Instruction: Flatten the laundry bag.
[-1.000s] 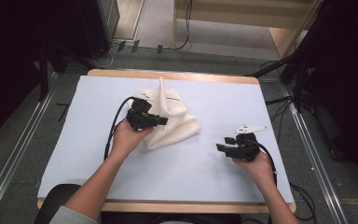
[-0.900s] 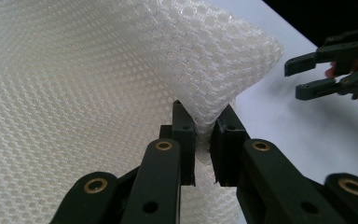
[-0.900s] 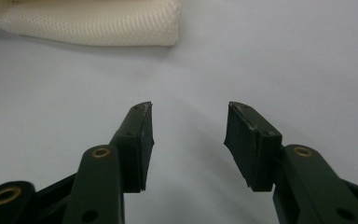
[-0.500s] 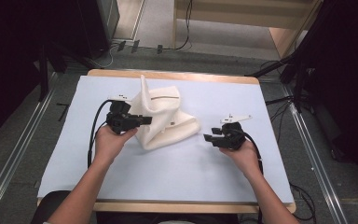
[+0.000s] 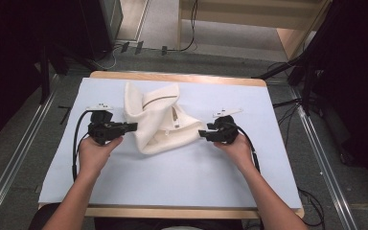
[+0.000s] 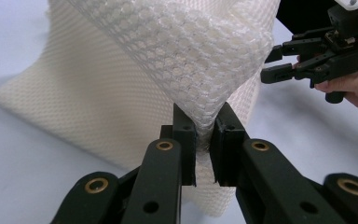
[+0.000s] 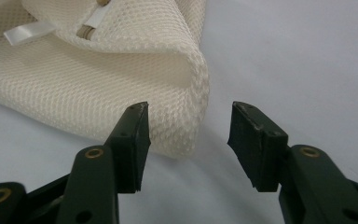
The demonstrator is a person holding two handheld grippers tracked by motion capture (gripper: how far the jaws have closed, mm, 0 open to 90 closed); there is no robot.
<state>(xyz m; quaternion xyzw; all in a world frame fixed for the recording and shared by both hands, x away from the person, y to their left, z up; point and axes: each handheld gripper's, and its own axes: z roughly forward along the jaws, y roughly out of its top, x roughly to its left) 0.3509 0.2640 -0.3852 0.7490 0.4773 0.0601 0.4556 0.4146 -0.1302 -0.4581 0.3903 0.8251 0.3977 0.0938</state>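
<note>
L gripper (image 6: 204,140) jaws clenched on a bunched fold of the white mesh bag (image 6: 177,60), fabric rising just ahead of the tips. R gripper (image 7: 186,140) jaws spread wide, bag's rounded corner betw. them, nearer one jaw. Bag lies on pale blue table cover (image 5: 172,182).

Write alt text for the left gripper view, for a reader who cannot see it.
The left gripper has its two black jaws shut on a fold of cream mesh fabric rising from the pale blue table cover. At upper right, the right gripper, jaws open, points at the fabric's far edge.
</note>
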